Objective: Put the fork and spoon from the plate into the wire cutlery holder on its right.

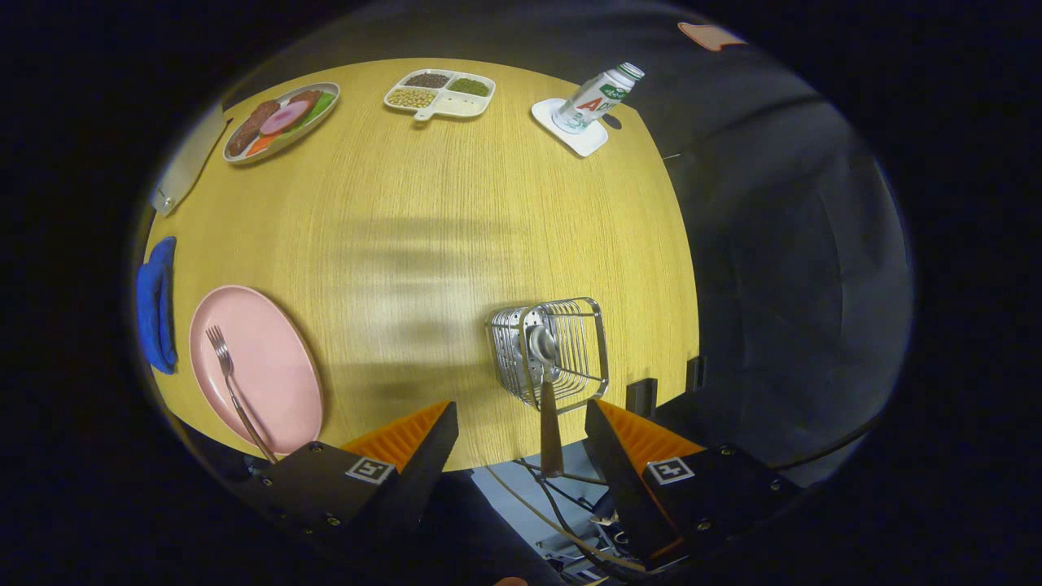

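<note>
Spoon (pixel 544 358) sits in the wire cutlery holder (pixel 570 346); fork (pixel 232 382) remains.
Gripper (pixel 521 439) gapes empty; next, reach the pink plate (pixel 269 366) off its left finger.

Red letters "AD" on the bottle (pixel 597 98) (rest unreadable), square coded markers on fingers (pixel 370 470)

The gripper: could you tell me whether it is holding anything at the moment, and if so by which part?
Nothing is held. The gripper is open; the spoon stands free in the wire cutlery holder between the fingers.
</note>
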Demonstrator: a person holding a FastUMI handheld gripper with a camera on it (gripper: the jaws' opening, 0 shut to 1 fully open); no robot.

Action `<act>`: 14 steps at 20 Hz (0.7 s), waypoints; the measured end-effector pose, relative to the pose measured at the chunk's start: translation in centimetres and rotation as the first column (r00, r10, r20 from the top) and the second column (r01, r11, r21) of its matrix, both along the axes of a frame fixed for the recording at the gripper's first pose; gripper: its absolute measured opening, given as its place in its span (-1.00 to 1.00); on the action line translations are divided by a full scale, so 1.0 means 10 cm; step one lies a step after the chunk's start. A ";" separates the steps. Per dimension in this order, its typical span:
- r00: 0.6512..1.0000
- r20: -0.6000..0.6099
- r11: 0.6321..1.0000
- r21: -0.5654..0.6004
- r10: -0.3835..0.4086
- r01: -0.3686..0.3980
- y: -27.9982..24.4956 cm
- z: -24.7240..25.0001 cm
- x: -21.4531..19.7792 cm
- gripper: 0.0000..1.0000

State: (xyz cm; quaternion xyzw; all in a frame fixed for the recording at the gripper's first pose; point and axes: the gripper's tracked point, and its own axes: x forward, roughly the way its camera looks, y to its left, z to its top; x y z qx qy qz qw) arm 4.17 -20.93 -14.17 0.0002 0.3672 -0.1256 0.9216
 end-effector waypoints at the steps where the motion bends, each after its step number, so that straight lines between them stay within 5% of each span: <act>1: 1.000 0.002 1.000 -0.009 0.003 -0.003 0.06 0.03 -0.02 0.94; 14: 0.989 0.039 0.987 -0.082 0.139 -0.136 1.11 0.22 -0.04 0.94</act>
